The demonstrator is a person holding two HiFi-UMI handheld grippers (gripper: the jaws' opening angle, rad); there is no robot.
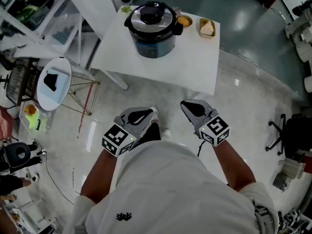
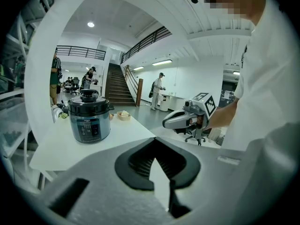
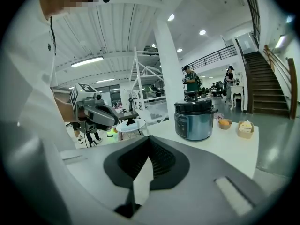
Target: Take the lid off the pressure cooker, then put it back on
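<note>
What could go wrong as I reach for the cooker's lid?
1. The left gripper and the right gripper are both shut; unopened, they would likely shove the black-knobbed steel lid instead of gripping it.
2. The silver-and-blue pressure cooker stands near the white table's far edge; a push might slide it off.
3. The small bowl with an orange item and the tan food tray sit beside it and could be knocked.

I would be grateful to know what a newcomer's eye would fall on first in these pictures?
The pressure cooker, its lid on, stands toward the far edge of the white table, with a small bowl and a food tray to its right. Nearer the camera, the left gripper and right gripper are held side by side above the floor, short of the table, jaws together and empty.
</note>
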